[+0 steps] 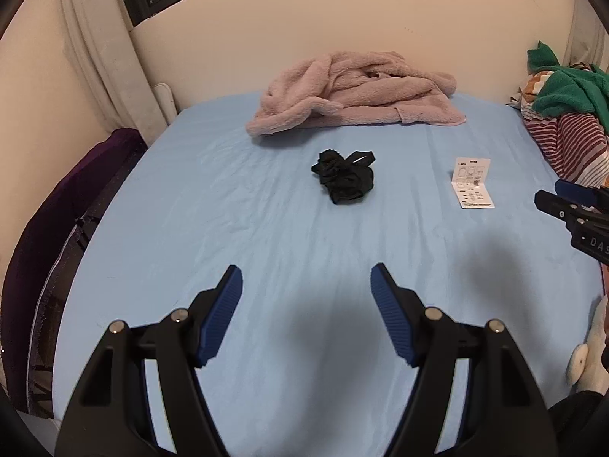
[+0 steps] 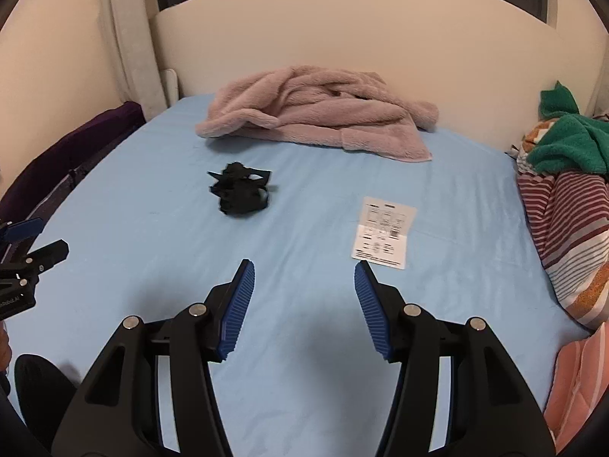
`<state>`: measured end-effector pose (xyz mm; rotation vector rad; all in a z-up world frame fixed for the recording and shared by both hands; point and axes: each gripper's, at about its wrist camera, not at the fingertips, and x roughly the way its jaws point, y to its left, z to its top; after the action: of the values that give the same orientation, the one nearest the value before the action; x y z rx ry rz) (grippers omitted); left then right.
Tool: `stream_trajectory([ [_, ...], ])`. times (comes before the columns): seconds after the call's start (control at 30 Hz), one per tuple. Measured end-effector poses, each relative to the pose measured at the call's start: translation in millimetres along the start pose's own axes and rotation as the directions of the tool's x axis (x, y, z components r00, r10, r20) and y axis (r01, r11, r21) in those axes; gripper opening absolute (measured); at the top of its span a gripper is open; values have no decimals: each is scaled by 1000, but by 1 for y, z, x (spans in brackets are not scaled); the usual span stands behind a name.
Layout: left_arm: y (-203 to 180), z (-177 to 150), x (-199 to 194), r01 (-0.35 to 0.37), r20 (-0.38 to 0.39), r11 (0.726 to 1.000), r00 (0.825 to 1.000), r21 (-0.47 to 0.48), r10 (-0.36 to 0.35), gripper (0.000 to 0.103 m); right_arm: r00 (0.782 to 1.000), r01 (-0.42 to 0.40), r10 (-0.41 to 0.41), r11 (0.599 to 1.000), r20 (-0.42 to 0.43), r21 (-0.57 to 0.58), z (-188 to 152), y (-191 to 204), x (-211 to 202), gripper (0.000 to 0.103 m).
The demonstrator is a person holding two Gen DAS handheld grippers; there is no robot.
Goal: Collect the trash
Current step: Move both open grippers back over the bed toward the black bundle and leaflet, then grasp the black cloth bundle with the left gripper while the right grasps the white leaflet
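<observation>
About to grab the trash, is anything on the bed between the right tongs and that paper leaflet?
Nothing visible: only bare blue sheet lies between the open right tongs and the paper leaflet.

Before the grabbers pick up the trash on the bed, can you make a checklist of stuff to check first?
1. Left gripper open with nothing in it: ok.
2. Right gripper open with nothing in it: ok.
3. White paper leaflet lying flat in the open on the blue sheet, nothing on top of it: ok.
4. Leaflet just ahead of the right gripper, a bit to its right: ok.
5. Black crumpled wad lying apart from the pink fleece blanket, free to grab: ok.
6. A bin or bag to drop trash into: cannot tell, none shows in either view.
</observation>
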<state>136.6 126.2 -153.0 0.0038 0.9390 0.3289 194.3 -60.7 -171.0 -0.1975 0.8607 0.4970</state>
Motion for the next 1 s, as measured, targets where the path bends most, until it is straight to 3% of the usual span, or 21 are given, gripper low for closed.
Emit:
stream_trajectory([
  [0.07,-13,11,20,15,-8,1000,1000,2,-15,70,1000,25,-25,1000,-15,8,0,-16,17,53],
  [0.23,-37,35,71,33,-25,999,999,-6,-33,70,998,55,-54,998,-34,24,4,-49,62,67],
  [0.47,-49,60,144,1,-39,999,999,-45,-2,70,998,33,-27,993,-53,112,15,-99,142,78],
  [0.73,-50,79,214,-28,-57,997,998,-72,24,70,993,77,-61,983,-102,164,21,-104,229,80],
  [1.0,-56,85,250,-38,-48,999,998,-39,36,70,979,172,-149,971,-140,167,16,-110,275,85],
])
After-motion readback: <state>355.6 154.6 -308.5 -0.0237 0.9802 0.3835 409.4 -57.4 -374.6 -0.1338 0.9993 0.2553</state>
